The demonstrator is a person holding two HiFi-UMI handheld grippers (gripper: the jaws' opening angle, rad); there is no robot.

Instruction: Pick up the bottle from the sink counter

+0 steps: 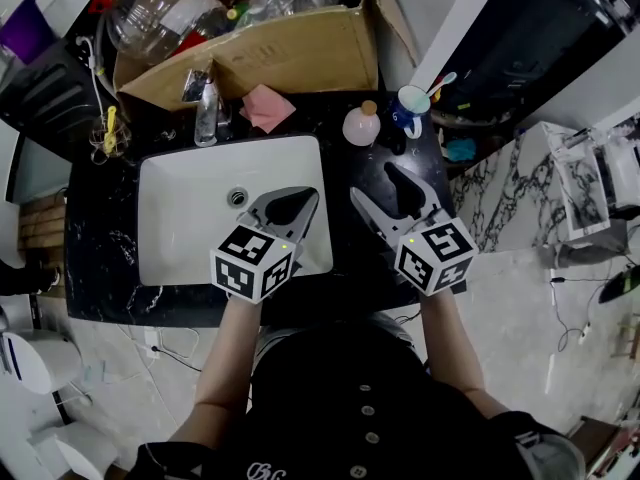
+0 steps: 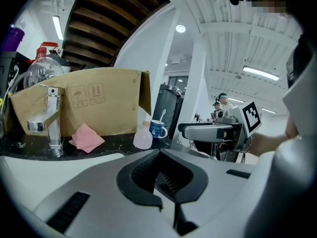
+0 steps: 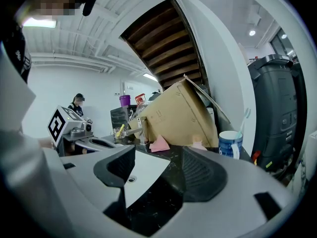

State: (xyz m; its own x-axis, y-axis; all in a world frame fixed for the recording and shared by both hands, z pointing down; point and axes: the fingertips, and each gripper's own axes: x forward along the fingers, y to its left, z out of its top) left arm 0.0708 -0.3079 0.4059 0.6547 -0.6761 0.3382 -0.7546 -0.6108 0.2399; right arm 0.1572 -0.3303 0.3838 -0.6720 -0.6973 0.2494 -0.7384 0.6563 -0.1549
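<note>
Black speckled counter (image 1: 98, 230) around a white sink (image 1: 180, 218) carries the bottle (image 1: 361, 124), small, rounded and pale pink with a tan cap. It stands upright behind the basin's back right corner, just beside a blue mug (image 1: 411, 109) and in front of a cluttered cardboard box (image 1: 290, 56). The right gripper (image 1: 372, 181) is nearer, its jaws spread and empty and aimed toward the bottle, likely lining up a grasp, while the left gripper (image 1: 309, 196) hovers over the basin with jaws closed on nothing, apparently idle; a pink cloth (image 1: 266, 108) lies by the faucet (image 1: 207, 113).
</note>
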